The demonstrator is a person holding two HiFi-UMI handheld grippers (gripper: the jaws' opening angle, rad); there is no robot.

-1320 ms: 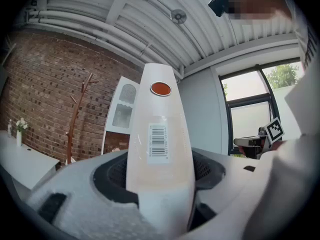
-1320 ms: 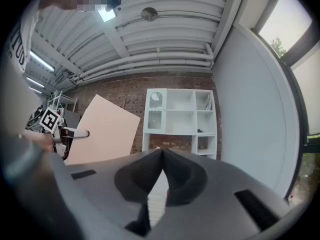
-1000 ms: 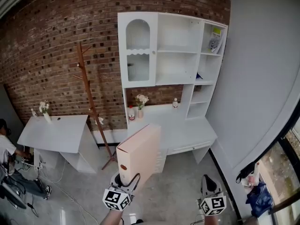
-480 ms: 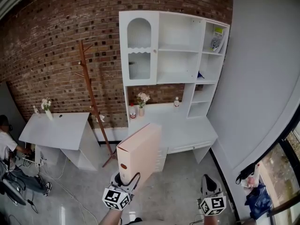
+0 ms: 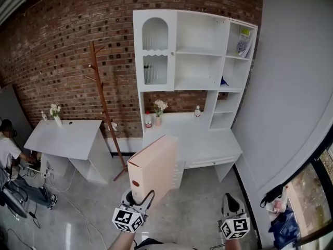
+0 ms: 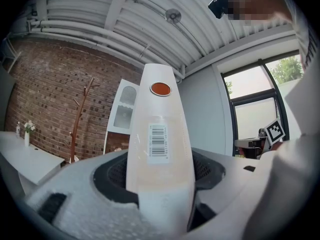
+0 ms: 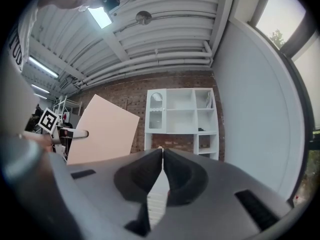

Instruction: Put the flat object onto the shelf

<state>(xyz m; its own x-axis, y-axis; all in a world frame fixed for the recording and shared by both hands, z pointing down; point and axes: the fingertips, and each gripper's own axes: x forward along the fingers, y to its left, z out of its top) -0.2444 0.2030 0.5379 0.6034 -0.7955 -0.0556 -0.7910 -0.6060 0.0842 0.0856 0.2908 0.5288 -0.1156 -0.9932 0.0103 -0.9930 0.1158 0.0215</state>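
A flat pale-pink file box (image 5: 154,168) stands upright in my left gripper (image 5: 136,204), whose jaws are shut on its lower spine. In the left gripper view the box's spine (image 6: 160,149) with a barcode label and a red ring hole rises between the jaws. My right gripper (image 5: 232,212) hangs low at the right, shut and holding nothing; its jaws meet at the tip (image 7: 163,149). The white shelf unit (image 5: 195,51) stands ahead against the brick wall, above a white desk (image 5: 208,145). The shelf (image 7: 181,116) and the box (image 7: 102,129) also show in the right gripper view.
A wooden coat stand (image 5: 102,98) rises left of the shelf unit. A second white desk (image 5: 65,139) stands at the left, with a person (image 5: 8,150) seated beside it. Small vases and bottles (image 5: 158,113) sit on the desk under the shelves. A grey wall (image 5: 291,87) closes the right side.
The view has drifted slightly, so shelf and desks sit a little higher and rightward. Both grippers and the file box keep their places.
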